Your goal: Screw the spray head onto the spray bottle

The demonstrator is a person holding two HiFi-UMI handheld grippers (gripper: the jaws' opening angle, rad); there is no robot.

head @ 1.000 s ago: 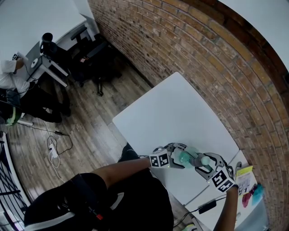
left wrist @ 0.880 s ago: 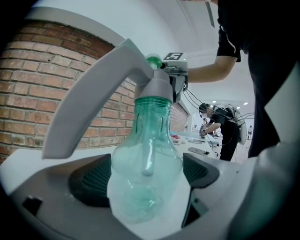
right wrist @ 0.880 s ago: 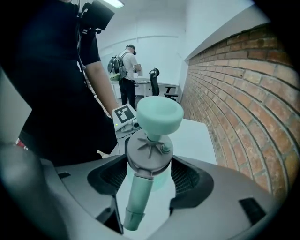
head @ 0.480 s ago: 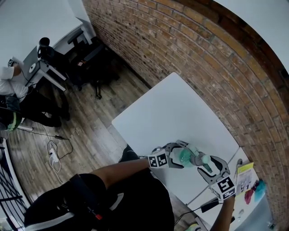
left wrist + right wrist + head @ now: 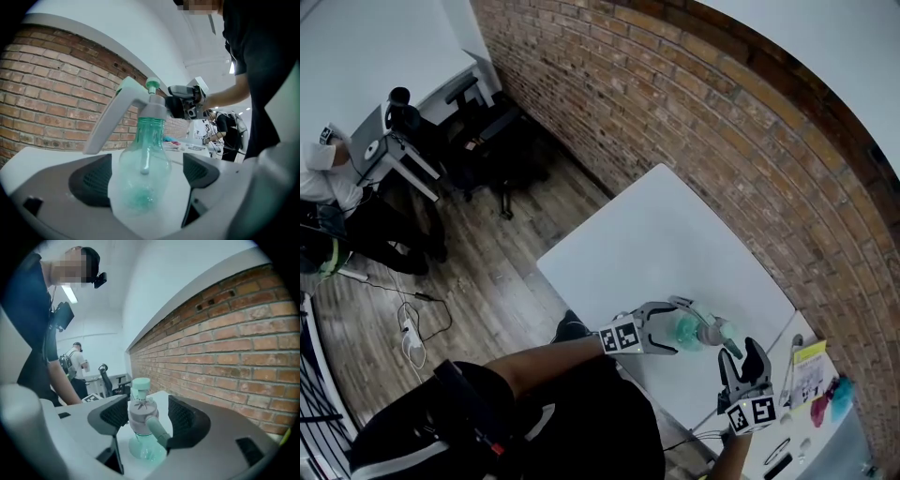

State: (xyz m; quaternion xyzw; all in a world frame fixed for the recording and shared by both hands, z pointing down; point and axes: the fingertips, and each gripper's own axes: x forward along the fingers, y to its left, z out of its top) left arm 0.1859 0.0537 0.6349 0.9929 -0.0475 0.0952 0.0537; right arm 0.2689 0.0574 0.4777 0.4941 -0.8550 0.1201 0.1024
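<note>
While the white tabletop (image 5: 666,234) takes up most of the head view, the work sits near its 5 o'clock corner. There the left tongs (image 5: 146,176) are clamped low on the rounded belly of the green spray bottle (image 5: 140,159). Whether its base rests on the surface I cannot tell.

The right tongs (image 5: 149,413) stand wide apart. They sit off at about 5 o'clock from the bottle in the head view and are aimed at the spray head (image 5: 140,411), touching nothing. The grey collar is seated on the neck, but how tight the thread is does not show.

Likely trouble:
- The belly is smooth and round, so a firm twist on the collar could spin the bottle inside the left grip or tilt it.
- The long trigger arm (image 5: 110,122) juts toward 7 o'clock in the left gripper view. Tongs that close on it instead of the collar would lever the head askew and could cross the thread.

The bottle shows no brand or label. Both marker cubes (image 5: 623,336) carry only black-and-white squares. Print on the yellow sheet (image 5: 811,361) is too small to read.
</note>
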